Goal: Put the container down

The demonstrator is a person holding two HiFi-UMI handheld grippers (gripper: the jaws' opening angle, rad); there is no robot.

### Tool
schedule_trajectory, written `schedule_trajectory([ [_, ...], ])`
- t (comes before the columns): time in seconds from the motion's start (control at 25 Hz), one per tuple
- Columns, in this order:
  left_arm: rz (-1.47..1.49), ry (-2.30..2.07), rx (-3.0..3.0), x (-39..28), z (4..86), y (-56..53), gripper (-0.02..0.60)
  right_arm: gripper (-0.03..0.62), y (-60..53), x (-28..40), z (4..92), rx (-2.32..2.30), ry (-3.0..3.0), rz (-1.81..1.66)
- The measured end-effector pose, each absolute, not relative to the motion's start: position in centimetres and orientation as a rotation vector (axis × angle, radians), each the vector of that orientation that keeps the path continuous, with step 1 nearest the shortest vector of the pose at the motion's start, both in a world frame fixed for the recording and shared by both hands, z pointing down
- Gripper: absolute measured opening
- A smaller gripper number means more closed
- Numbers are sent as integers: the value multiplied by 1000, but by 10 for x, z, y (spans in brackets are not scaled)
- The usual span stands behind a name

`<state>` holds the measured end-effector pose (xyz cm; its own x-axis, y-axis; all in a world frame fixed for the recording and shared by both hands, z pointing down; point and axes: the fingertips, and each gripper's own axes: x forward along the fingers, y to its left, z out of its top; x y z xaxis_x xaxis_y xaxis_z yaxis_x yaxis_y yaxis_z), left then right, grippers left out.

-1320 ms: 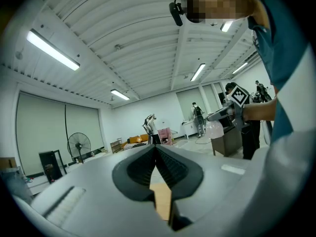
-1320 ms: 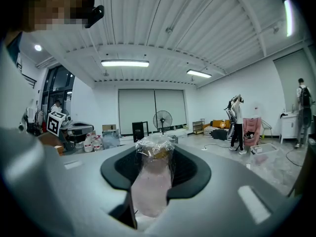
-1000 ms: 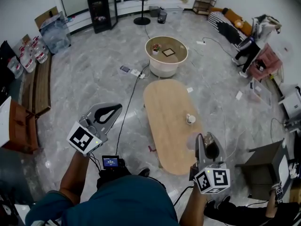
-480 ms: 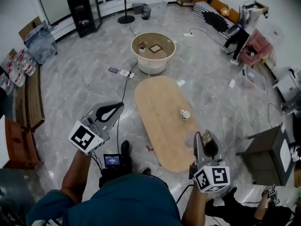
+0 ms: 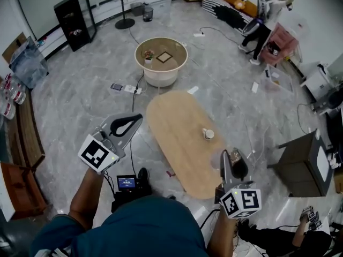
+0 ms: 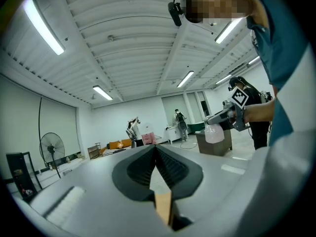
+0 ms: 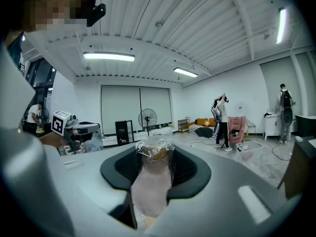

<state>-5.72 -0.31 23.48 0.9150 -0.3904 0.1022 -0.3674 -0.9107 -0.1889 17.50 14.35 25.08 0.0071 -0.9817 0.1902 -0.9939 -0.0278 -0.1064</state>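
Observation:
My right gripper [image 5: 232, 158] is shut on a translucent plastic container [image 7: 150, 179] whose top is wrapped in crinkled clear film. It hangs over the near right end of the oval wooden table [image 5: 174, 143]. From the left gripper view the container [image 6: 214, 133] shows hanging under that gripper, clear of any surface. My left gripper [image 5: 134, 119] hovers over the floor to the left of the table, its jaws shut with nothing between them [image 6: 156, 149].
A small white cup [image 5: 208, 135] stands on the table's right side. A round white tub table [image 5: 161, 63] is beyond it, and cables and a power strip [image 5: 130, 89] lie on the floor. A dark cabinet [image 5: 303, 162] stands at the right.
The head view has swung, so the table and room slid left and down in the picture. Both grippers keep their pose, and the container stays held.

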Motion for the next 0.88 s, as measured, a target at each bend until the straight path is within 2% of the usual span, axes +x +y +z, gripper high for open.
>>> schedule_trajectory([
  [0.44,-171,380,-2968,-59,246,-96,-5,149,81,152,252,2319,-1997,328],
  [0.88,-152,279,-3015,-58,264,-136,-5,149,41,147,262,2334,-1935,327],
])
